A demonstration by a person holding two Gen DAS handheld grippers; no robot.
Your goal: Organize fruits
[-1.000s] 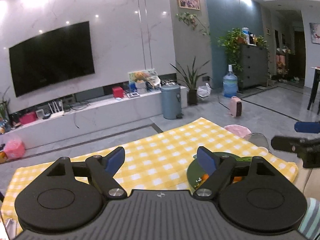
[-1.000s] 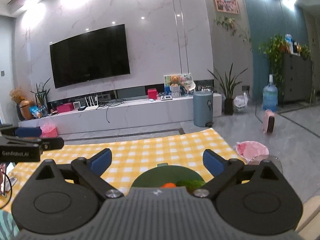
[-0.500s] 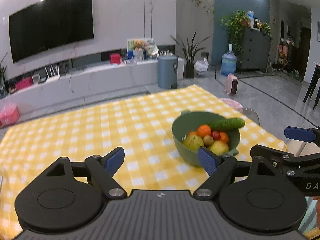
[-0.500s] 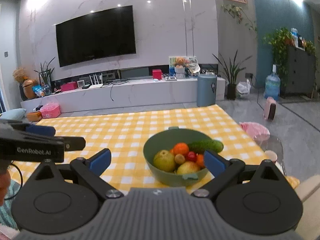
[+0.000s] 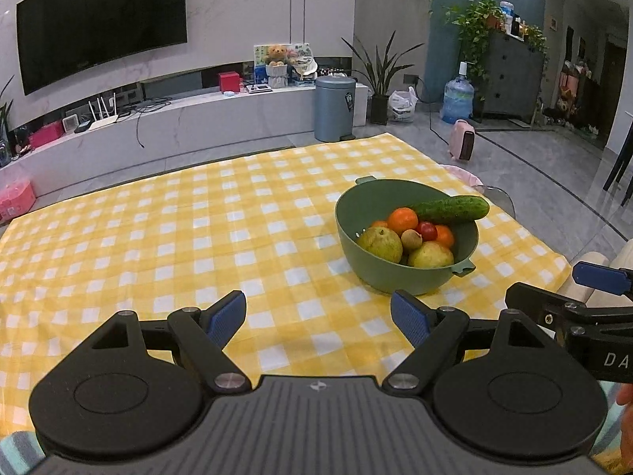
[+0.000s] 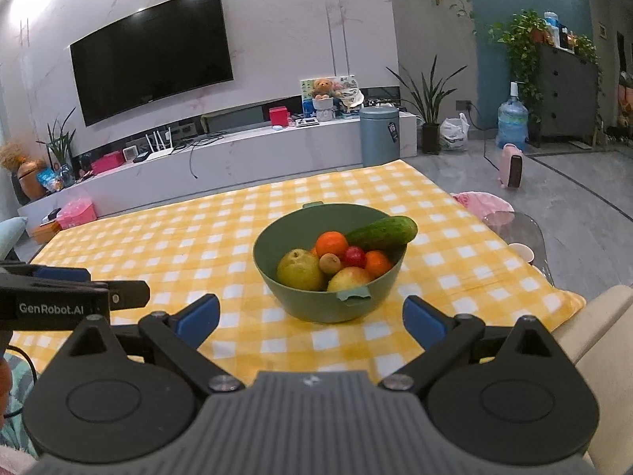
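The table (image 5: 166,237), under a yellow checked cloth, carries one green bowl (image 6: 316,301) toward its right near corner. A second ago both cameras pointed level at the far wall and showed only the bowl's rim; both have since tilted down, and the whole bowl is now in view.

The bowl holds all the produce in sight:
- a cucumber (image 6: 381,232) across the far right rim;
- two pears (image 6: 300,270) on the near side;
- two oranges (image 6: 331,244);
- a red fruit (image 6: 354,256);
- a kiwi (image 6: 330,263).

The left gripper (image 5: 318,312) is wide and empty, left of the bowl. The right gripper (image 6: 310,316) is wide and empty, centred on the bowl.

Judgement: this fits fruit gathered, or fruit awaiting sorting.
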